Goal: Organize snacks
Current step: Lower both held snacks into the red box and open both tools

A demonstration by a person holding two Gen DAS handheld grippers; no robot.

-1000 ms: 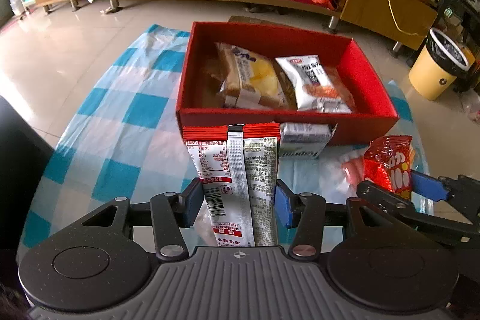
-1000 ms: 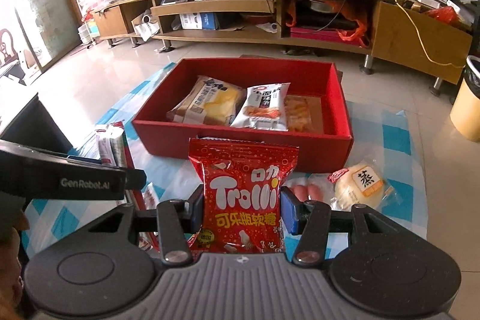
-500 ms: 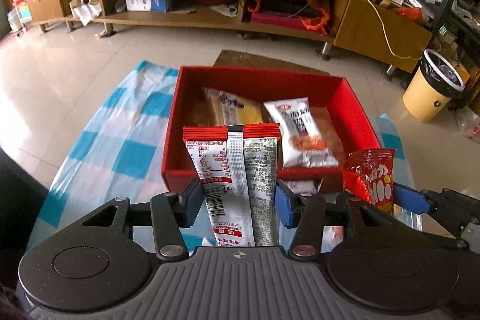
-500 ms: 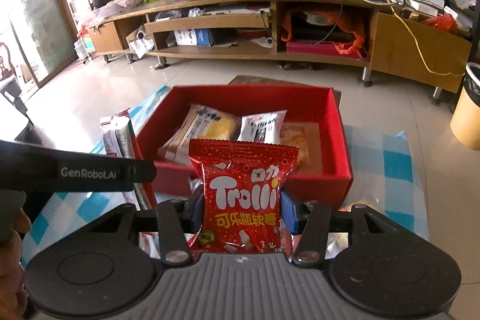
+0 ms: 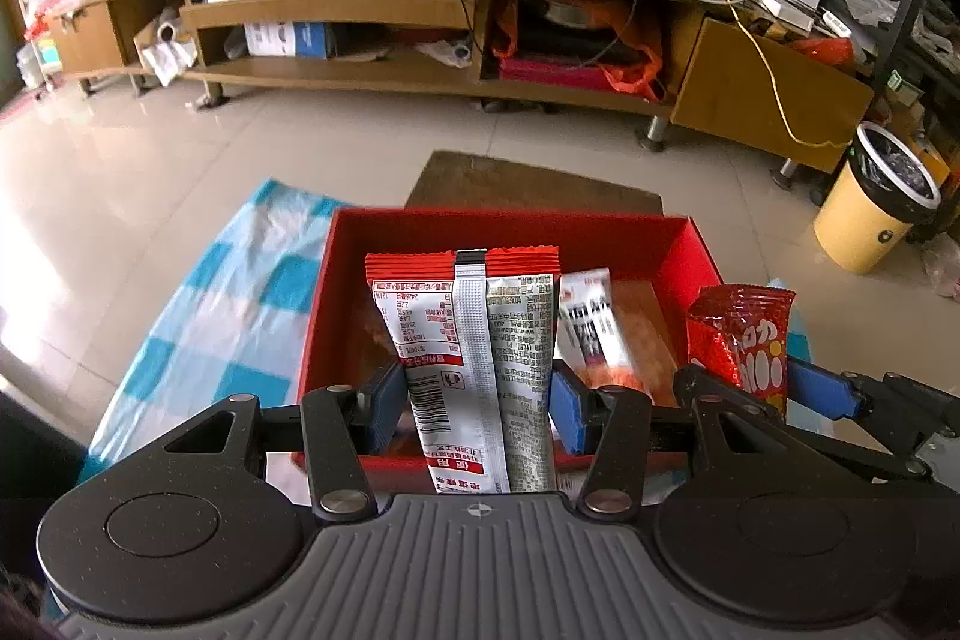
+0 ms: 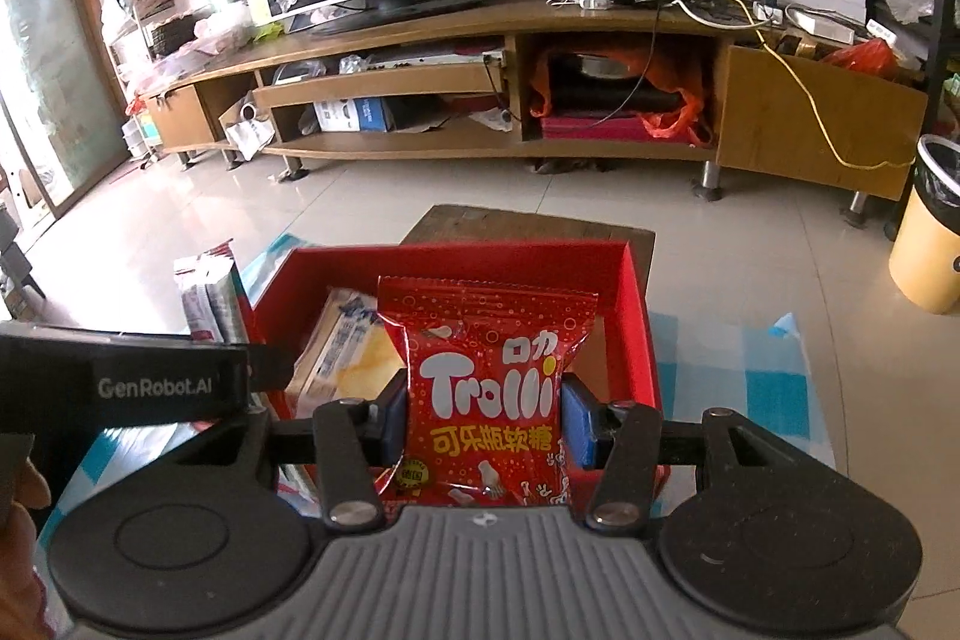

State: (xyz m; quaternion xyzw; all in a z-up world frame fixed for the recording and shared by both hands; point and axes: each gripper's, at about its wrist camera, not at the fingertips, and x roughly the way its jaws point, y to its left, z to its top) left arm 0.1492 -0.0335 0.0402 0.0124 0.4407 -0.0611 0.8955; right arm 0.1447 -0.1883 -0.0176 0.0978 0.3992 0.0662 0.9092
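Left gripper (image 5: 474, 403): blue pads pinch a tall silver-and-red foil snack packet (image 5: 474, 358) by its two long edges, held upright with the back seam facing the camera. Right gripper (image 6: 485, 415): pads squeeze a red plastic Trolli gummy bag (image 6: 489, 388) at mid-height, front print toward the camera, top crimp standing free.

Both packets hang above the near part of the open red cardboard box (image 5: 636, 235), which sits on a blue-and-white checked plastic sheet (image 5: 240, 304) on the tiled floor. The left packet is over the box's left-centre, the red bag near its right wall.

Already in the box: a yellow-and-white wrapped bread (image 6: 348, 346) on the left, and a white-and-orange snack pouch (image 5: 591, 322) lying flat to the right of centre.

Step in hand, as I read it: carry both packets in and set them down. To do it well, lower each until its bottom edge meets the box floor or a packet lying there, tip it flat, then spread the pads. The two grippers are close side by side, so release one at a time and keep the linkages apart. Free floor looks scarce; whether bare space remains at the near wall cannot be told.
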